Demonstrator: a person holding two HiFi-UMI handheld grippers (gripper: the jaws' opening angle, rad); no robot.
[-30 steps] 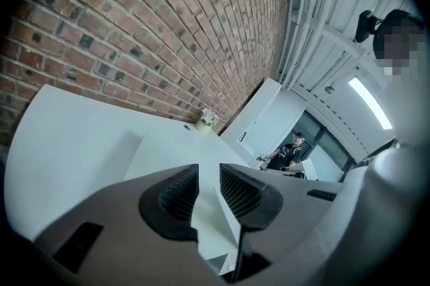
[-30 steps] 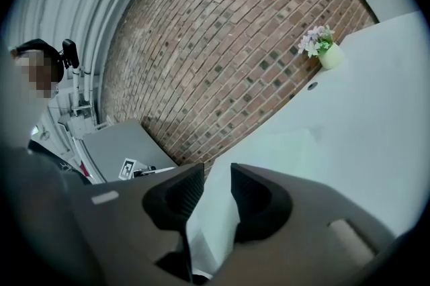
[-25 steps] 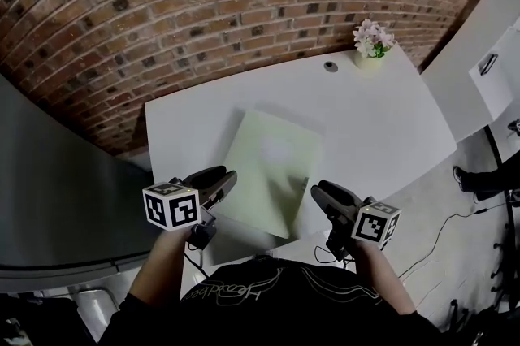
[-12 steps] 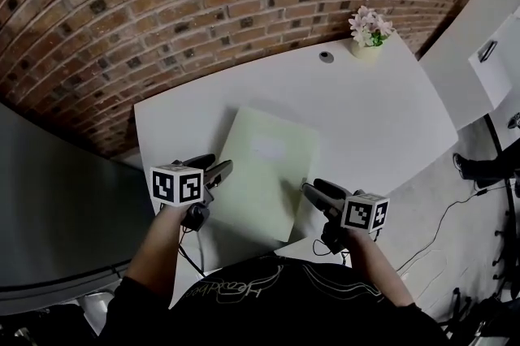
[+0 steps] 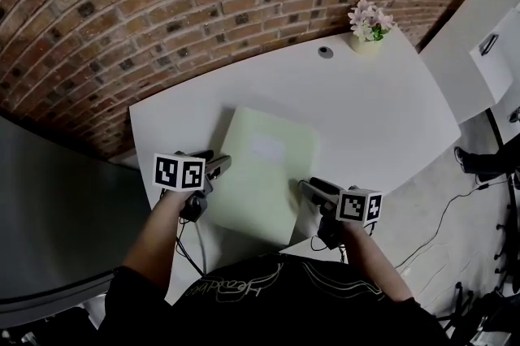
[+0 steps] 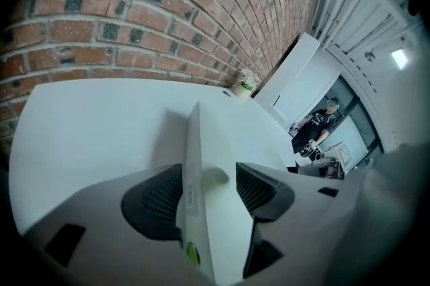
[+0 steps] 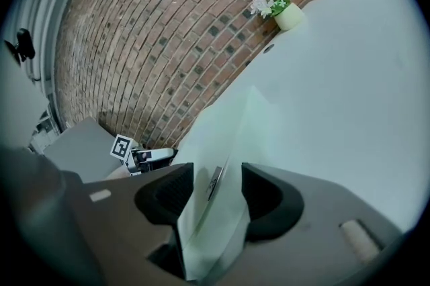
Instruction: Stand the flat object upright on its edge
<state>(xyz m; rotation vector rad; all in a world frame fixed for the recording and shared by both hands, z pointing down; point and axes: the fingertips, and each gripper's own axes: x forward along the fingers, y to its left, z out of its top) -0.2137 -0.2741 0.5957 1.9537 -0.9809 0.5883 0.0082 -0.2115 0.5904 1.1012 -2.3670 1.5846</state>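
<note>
Pale green flat card folder (image 5: pixel 262 170), at the near side of the white tabletop (image 5: pixel 374 117), one side edge between the jaws of the left gripper (image 5: pixel 218 166), the other between those of the right gripper (image 5: pixel 309 188). Head view gives only its broad face; the gripper views show it rising like an upright blade between the pads. The left's jaws are opening with the spine close by one pad, and the right's are spread wide, clear of both faces. Where its lower edge meets the table is hard to make out.
</note>
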